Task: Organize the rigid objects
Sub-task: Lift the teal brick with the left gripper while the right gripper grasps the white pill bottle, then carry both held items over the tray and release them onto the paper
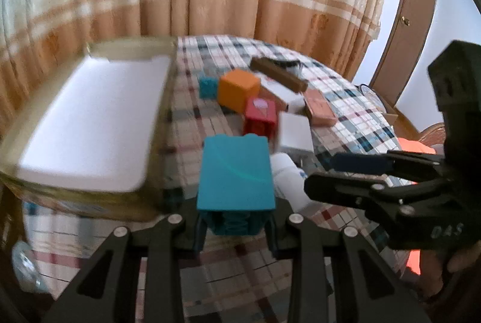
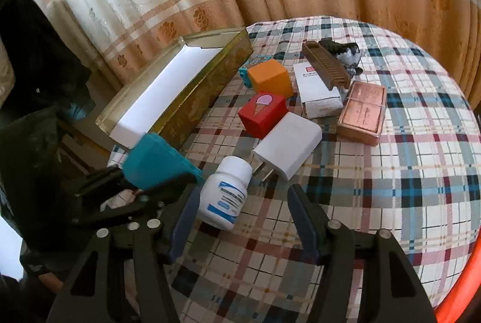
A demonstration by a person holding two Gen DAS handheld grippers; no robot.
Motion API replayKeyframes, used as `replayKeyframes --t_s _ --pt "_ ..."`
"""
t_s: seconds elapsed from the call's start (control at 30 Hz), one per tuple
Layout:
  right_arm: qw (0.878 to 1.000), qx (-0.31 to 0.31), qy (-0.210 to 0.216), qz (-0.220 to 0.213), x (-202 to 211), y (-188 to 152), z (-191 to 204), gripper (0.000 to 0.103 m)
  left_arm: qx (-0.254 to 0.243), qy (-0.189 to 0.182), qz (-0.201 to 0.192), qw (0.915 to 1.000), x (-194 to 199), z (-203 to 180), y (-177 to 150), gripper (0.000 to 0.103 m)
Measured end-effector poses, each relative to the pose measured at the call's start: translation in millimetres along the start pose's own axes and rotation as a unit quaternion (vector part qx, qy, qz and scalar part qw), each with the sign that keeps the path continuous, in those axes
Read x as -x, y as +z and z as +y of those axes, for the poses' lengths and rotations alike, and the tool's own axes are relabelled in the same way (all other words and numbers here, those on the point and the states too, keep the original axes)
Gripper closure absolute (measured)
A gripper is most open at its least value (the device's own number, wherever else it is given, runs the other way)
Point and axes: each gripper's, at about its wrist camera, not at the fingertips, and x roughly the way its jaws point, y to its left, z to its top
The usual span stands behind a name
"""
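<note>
My left gripper (image 1: 236, 222) is shut on a teal block (image 1: 236, 172) and holds it just off the near end of a gold-walled box (image 1: 156, 124) with a white inside. In the right wrist view the same left gripper (image 2: 135, 181) and teal block (image 2: 153, 163) sit at the box's (image 2: 192, 100) near corner. My right gripper (image 2: 243, 217) stands half open over the plaid cloth. A white pill bottle (image 2: 225, 193) lies between its fingertips, close to the left finger (image 2: 183, 220) and well apart from the right one. From the left wrist view the right gripper (image 1: 333, 174) points at that bottle (image 1: 288, 172).
Beyond the bottle lie a white charger (image 2: 288, 145), a red cube (image 2: 263, 112), an orange cube (image 2: 272, 78), a small teal cube (image 2: 252, 64), a white carton (image 2: 318, 88), a brown comb (image 2: 326, 64) and a copper-pink box (image 2: 362, 112). A curtain hangs behind the round table (image 2: 405, 202).
</note>
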Motion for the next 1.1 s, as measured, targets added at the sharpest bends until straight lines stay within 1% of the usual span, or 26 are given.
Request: replayKeyframes --t_s 0.07,0.3,0.4,0.57,0.63,0.73,0.9,1.0,1.1 --pt "1.000 -0.010 0.014 0.005 -2 0 -1 0.040 -0.005 0.005 -0.015 0.9999 13 2 3 0.072" --pt "0.999 -0.024 0.027 0.022 -16 1 5 0.040 0.009 0.025 -0.046 0.9986 39 19 11 0.072" --pt "0.999 -0.024 0.029 0.036 -28 2 13 0.046 0.018 0.030 -0.055 0.9979 46 27 14 0.072" --pt "0.999 -0.010 0.006 0.039 -39 7 20 0.049 0.030 0.035 -0.061 0.9971 47 39 17 0.072" --pt "0.999 -0.001 -0.005 0.039 -41 7 21 0.062 0.037 0.038 -0.060 0.9968 46 43 17 0.072" --pt "0.999 0.016 -0.015 0.042 -42 7 23 0.064 0.049 0.039 -0.059 0.9962 44 53 18 0.072" --pt "0.998 0.025 -0.011 0.050 -40 8 24 0.064 0.058 0.043 -0.066 0.9952 47 62 19 0.072" --pt "0.999 0.016 0.025 0.035 -31 17 26 0.064 0.062 0.054 -0.073 0.9940 49 70 22 0.072" --pt "0.999 0.033 0.042 -0.003 -15 38 40 0.064 0.074 0.066 -0.086 0.9913 54 83 29 0.072"
